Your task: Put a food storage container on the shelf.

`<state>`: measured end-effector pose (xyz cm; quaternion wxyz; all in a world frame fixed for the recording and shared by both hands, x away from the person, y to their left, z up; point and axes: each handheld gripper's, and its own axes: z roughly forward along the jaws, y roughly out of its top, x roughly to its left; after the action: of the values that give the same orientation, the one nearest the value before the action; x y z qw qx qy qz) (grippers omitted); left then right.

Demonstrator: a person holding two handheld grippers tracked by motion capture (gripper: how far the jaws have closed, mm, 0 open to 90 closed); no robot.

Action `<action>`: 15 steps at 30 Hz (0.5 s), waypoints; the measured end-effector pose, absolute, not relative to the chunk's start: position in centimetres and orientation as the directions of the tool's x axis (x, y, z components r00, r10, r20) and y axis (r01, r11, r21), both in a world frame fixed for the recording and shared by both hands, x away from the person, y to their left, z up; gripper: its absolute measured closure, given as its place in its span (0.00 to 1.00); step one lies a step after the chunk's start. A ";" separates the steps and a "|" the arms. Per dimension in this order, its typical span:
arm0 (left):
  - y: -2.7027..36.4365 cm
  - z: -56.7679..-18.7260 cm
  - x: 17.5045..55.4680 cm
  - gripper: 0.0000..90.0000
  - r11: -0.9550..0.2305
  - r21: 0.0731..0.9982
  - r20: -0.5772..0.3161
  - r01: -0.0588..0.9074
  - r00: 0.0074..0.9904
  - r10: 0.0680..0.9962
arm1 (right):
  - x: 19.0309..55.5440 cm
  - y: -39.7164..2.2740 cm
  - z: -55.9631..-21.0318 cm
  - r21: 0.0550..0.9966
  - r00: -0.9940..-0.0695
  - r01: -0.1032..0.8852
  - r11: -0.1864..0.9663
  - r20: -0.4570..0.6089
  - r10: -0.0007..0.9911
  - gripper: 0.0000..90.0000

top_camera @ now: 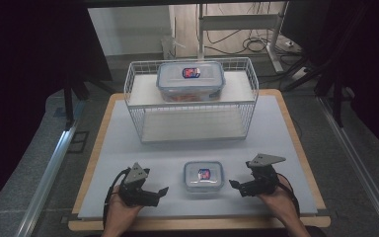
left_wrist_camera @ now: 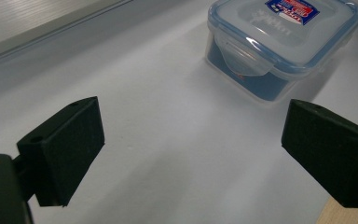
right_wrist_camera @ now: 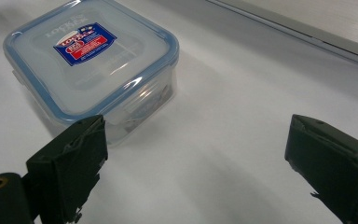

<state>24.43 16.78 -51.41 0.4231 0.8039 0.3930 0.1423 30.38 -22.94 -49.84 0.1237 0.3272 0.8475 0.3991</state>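
A small box with a clear, blue-rimmed lid and a red and blue label sits flat on the pale worktop, near its front edge and between the two hands. The left hand-held gripper rests on the worktop just to the box's left, its jaws spread wide with nothing between them; in the left gripper view the box lies ahead and off to the right, apart from both pads. The right hand-held gripper lies just to the box's right, pointing toward it, its jaws also standing wide and bare; in the right gripper view the box sits close beyond the left pad, and whether they touch I cannot tell. Farther back on the worktop stands a white wire basket, and a larger box with the same kind of lid rests on top of it.
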 end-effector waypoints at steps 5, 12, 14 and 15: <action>16.8 -51.3 24.7 0.06 -0.313 0.787 -0.137 0.532 0.645 0.752 | 30.3 -22.8 -49.8 0.757 -0.758 0.457 0.466 0.057 0.650 0.06; 16.4 -51.3 25.1 0.05 -0.293 0.772 -0.186 0.564 0.641 0.745 | 30.2 -22.4 -49.6 0.749 -0.754 0.466 0.470 0.059 0.654 0.04; 16.1 -51.3 25.2 0.06 -0.300 0.767 -0.183 0.567 0.641 0.745 | 30.2 -22.4 -49.6 0.746 -0.753 0.473 0.470 0.065 0.654 0.03; 16.0 -51.3 25.2 0.06 -0.305 0.764 -0.180 0.568 0.642 0.745 | 30.2 -22.3 -49.6 0.745 -0.754 0.474 0.470 0.068 0.653 0.03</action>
<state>25.20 16.01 -51.33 0.4236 0.8009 0.4101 0.1045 30.24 -22.30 -49.62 0.1138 0.3315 0.8497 0.3938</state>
